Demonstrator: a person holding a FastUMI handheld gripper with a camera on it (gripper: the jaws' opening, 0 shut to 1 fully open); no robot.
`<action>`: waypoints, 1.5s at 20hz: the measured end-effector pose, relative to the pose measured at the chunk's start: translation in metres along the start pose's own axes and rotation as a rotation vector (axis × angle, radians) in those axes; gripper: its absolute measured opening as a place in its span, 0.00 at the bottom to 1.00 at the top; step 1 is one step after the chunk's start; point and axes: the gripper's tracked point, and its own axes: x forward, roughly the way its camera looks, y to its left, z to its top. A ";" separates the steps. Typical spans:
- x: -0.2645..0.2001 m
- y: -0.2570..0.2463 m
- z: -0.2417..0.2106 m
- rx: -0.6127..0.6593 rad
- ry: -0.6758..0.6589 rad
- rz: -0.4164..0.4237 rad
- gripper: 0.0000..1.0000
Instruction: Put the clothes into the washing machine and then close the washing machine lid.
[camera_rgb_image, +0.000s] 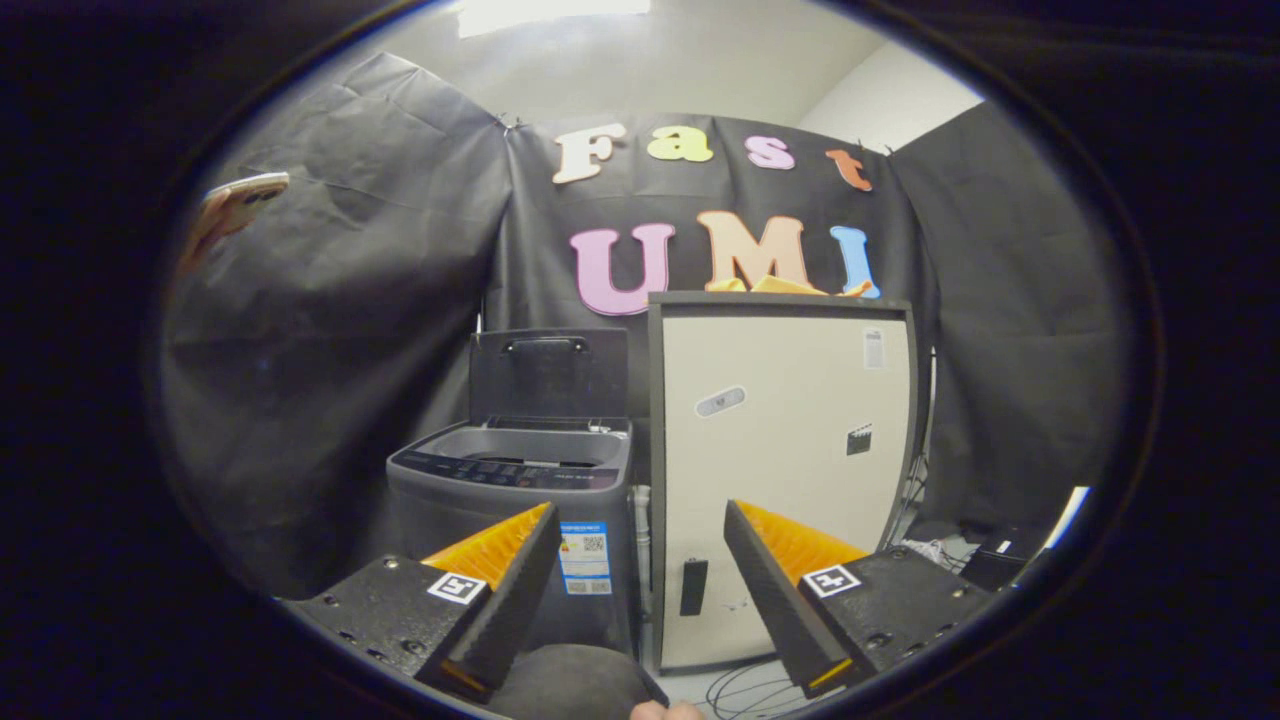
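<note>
Gripper (640, 575) released, fingers spread wide, nothing between them, well short of the machine. Top-load washing machine (515, 500) stands beyond the left finger, its lid (550, 375) raised upright against the back, tub open. Dark rounded cloth bundle (575, 680), maybe the clothes, sits low between the fingers; can't tell for sure. Pale cabinet panel (785, 470) touches the washer's right side. Yellow fabric (780, 285) on top of the cabinet. Cables (745, 690) on the floor.
</note>
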 end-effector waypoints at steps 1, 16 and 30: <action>0.003 -0.003 -0.001 0.000 0.005 -0.008 0.99; 0.083 -0.040 0.084 0.021 0.050 -0.081 0.99; 0.192 -0.071 0.214 -0.036 0.033 -0.106 0.99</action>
